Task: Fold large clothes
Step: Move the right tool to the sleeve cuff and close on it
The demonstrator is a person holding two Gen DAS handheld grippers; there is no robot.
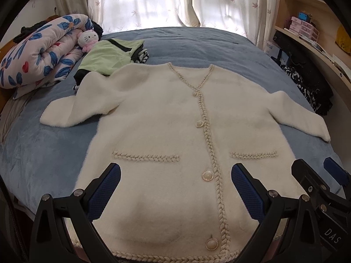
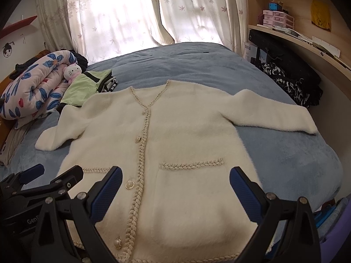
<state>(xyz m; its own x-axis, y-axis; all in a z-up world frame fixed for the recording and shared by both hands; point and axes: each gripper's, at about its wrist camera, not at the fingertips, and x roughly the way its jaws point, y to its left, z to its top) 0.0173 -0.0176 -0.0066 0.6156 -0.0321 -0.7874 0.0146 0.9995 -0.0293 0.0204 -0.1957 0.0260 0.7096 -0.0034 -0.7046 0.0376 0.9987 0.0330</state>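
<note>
A cream fuzzy cardigan [image 1: 166, 118] with braided trim and pearl buttons lies flat, front up, on the blue bed, both sleeves spread out; it also shows in the right wrist view [image 2: 186, 135]. My left gripper [image 1: 175, 173] is open and empty, held above the hem near the left pocket. My right gripper [image 2: 175, 177] is open and empty above the hem near the right pocket. The right gripper also shows at the lower right of the left wrist view [image 1: 318, 171]. The left gripper shows at the lower left of the right wrist view [image 2: 52, 175].
A rolled floral quilt [image 1: 41, 48] with a white plush cat [image 1: 87, 38] lies at the back left, with a folded green garment [image 1: 107, 57] beside it. The blue bed cover [image 1: 197, 46] stretches behind. Dark clothes [image 1: 307, 81] and a wooden shelf [image 1: 311, 37] stand to the right.
</note>
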